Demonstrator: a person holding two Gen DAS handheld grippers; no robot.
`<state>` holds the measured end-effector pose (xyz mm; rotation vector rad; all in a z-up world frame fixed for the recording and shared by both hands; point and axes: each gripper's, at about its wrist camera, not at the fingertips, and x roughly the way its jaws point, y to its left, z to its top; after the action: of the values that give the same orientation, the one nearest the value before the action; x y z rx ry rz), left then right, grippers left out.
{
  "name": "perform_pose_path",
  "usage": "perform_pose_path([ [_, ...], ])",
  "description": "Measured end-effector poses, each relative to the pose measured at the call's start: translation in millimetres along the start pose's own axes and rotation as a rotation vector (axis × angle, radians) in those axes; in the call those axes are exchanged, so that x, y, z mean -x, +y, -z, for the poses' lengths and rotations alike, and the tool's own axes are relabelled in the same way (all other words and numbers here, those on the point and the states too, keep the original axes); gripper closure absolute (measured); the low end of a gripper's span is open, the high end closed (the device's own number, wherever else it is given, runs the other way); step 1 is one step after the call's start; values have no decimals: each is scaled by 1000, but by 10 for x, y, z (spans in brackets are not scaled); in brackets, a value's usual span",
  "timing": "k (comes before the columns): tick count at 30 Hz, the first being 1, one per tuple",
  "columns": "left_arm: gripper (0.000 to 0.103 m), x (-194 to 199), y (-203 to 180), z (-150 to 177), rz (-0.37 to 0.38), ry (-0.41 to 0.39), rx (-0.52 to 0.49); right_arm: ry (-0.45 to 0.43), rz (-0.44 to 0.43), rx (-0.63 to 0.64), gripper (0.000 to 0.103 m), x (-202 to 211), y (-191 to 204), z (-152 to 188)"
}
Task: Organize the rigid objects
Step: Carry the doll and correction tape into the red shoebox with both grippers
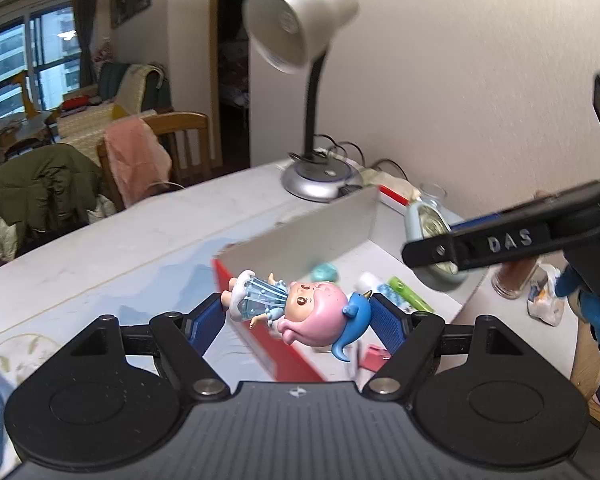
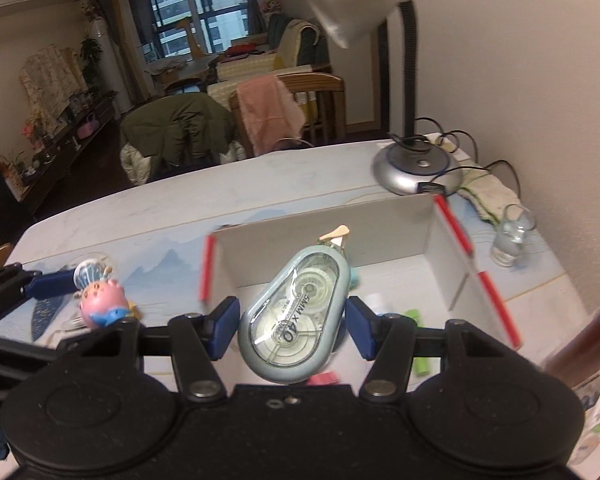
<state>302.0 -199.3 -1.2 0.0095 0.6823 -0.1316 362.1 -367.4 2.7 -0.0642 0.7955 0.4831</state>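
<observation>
While L gripper (image 1: 298,316) clamps doll (image 1: 296,308) crosswise, R gripper (image 2: 292,328) clamps tape dispenser (image 2: 296,312) nose-forward.

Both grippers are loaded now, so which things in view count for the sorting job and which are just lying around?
Job:
- doll figurine, held in left hand-held gripper
- correction tape, held in right hand-held gripper
- open box

Lying about:
- desk lamp
- glass

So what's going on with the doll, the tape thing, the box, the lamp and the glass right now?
Doll: lying sideways, held between the left gripper fingers.
Correction tape: held between the right gripper fingers, above the box.
Box: open on top, with small things inside.
Lamp: off.
Glass: upright.
</observation>
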Motion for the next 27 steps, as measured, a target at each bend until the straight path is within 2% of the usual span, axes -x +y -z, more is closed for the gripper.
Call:
perform_pose_path([
  [12,25,-718,-602,-106,34,127,-38,43,26,-33,46,-297,-606,-68],
  [22,25,-1265,-835,-182,40,228,-24,106,26,-65,46,-796,-955,-144],
  [27,25,-1507,-943,-178,49,275,-24,168,27,-60,46,-1072,-1039,-145],
])
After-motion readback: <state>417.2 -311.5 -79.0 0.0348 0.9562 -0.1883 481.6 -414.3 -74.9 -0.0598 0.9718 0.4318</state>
